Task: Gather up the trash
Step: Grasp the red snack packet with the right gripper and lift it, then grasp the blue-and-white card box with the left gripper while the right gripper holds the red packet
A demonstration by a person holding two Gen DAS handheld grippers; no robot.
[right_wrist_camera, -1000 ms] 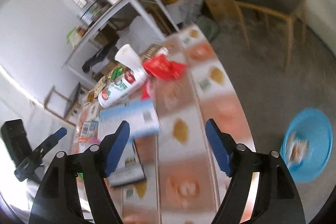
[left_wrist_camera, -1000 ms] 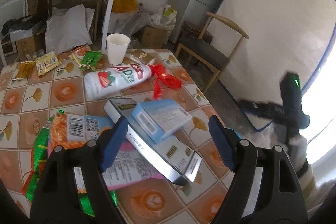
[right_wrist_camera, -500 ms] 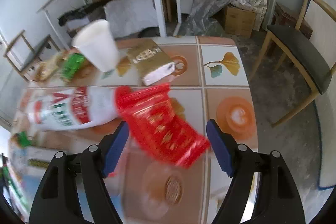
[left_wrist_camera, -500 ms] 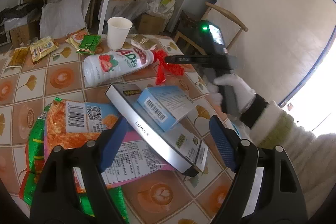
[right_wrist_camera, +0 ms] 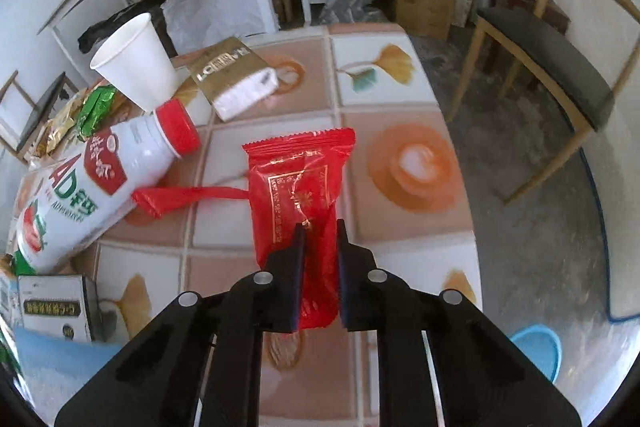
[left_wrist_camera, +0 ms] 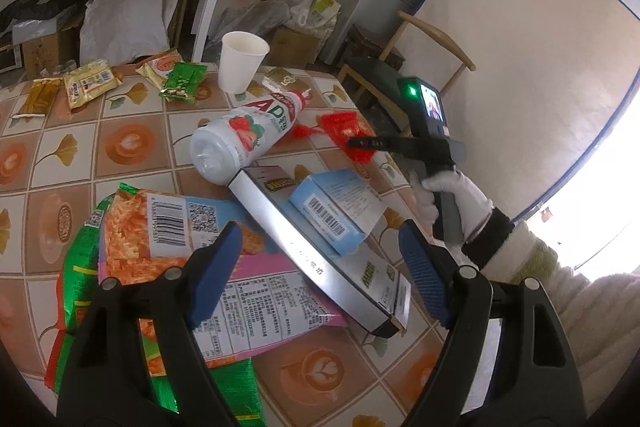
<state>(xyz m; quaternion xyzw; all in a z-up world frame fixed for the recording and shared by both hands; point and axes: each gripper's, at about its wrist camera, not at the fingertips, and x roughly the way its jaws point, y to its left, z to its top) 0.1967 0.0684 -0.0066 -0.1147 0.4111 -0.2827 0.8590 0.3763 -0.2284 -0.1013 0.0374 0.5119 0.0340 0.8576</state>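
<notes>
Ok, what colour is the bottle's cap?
Red cap; clearest in the right wrist view.

Black tongs (left_wrist_camera: 320, 279), blue pads (left_wrist_camera: 216, 267); white glove (left_wrist_camera: 460, 191), black cuff (left_wrist_camera: 490, 237)

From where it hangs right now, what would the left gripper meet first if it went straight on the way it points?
Most likely the small blue box, which lies on the long silver box between the open left gripper fingers. Depth is hard to judge, so the silver box may come first.
</notes>
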